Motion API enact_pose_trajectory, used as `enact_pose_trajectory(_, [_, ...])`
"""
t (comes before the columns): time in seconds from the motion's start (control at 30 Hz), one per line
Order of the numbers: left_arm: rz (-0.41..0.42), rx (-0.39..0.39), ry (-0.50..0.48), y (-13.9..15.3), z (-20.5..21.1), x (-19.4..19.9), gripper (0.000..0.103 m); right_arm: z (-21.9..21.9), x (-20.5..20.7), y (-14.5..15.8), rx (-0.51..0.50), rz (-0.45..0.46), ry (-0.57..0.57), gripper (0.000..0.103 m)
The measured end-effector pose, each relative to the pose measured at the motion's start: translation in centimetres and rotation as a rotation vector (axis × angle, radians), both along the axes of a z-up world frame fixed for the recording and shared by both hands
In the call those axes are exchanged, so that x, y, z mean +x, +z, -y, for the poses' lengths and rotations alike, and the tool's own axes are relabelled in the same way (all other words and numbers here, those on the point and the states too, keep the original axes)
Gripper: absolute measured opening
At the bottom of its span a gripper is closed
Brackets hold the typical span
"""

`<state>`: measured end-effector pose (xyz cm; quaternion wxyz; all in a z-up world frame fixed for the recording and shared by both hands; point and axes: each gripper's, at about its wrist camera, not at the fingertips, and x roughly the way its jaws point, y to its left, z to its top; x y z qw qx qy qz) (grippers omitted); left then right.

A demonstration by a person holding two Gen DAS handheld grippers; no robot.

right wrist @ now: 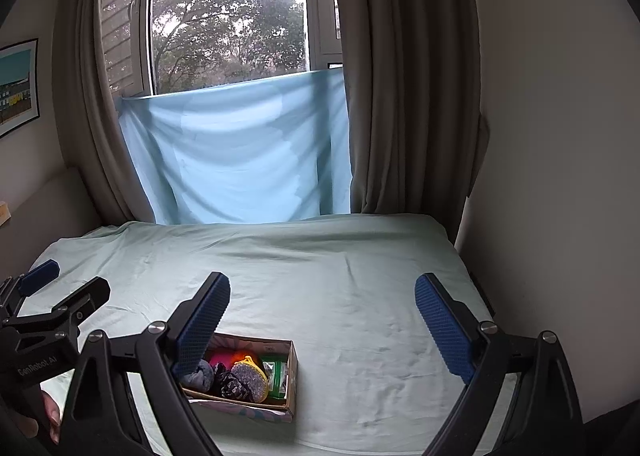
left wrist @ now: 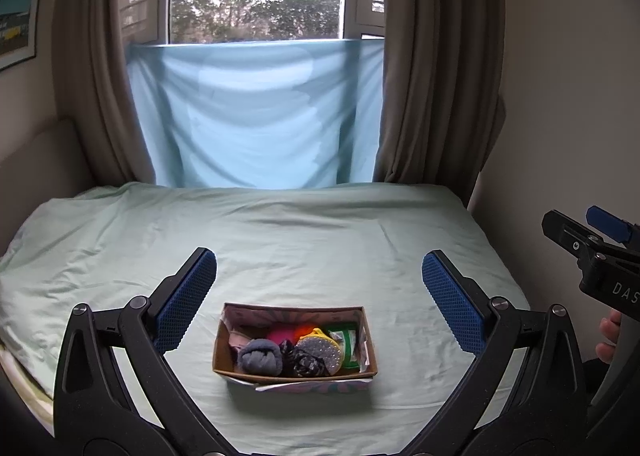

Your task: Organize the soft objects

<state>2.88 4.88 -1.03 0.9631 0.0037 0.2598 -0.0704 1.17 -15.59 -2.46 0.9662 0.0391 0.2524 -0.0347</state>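
Both claws hang wide open and empty above the bed [left wrist: 320,240]: the left claw [left wrist: 320,304] lines up squarely over the cardboard box [left wrist: 228,366], the right claw [right wrist: 320,336] sits off to its right with the box [right wrist: 294,372] under its left finger. All the soft things look already gathered inside: a rolled grey sock [left wrist: 260,356], a dark patterned roll [left wrist: 306,362], a glittery pouch [left wrist: 322,348], something pink and orange behind, a green packet [left wrist: 344,340]. My guess is sorting has not begun, or is finished; a next pick would mean dipping into the crowded box and pinching one item cleanly
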Motion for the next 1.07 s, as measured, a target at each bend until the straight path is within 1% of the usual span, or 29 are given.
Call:
enact_pose_trajectory(0.27, [0.014,0.007,0.003,0.1,-0.1,-0.1,0.102,-0.2,0.1,0.1,-0.002,0.004,0.001,0.092])
enact_pose_trajectory(0.5, [0.007,-0.013,0.004,0.1,-0.5,0.0,0.102,-0.4,0.3,0.1,-0.01,0.011,-0.001,0.092])
enact_pose_trajectory(0.67, [0.019,-0.024,0.028,0.2,-1.2,0.0,0.102,-0.6,0.3,0.3,-0.016,0.016,0.0,0.092])
enact_pose_trajectory(0.77, [0.029,-0.012,0.043,0.2,-1.3,-0.1,0.102,-0.7,0.2,0.2,-0.022,0.015,-0.006,0.092])
enact_pose_trajectory(0.83, [0.025,-0.015,0.042,0.0,-1.3,0.0,0.102,-0.7,0.3,0.1,-0.022,0.015,-0.008,0.092])
enact_pose_trajectory(0.97, [-0.001,-0.046,0.037,-0.9,-1.7,0.4,0.102,-0.6,0.6,-0.4,-0.022,-0.002,-0.01,0.092])
enact_pose_trajectory(1.07, [-0.03,-0.032,0.044,-1.8,-1.5,0.9,0.102,-0.6,1.2,-0.9,-0.023,-0.03,-0.011,0.092])
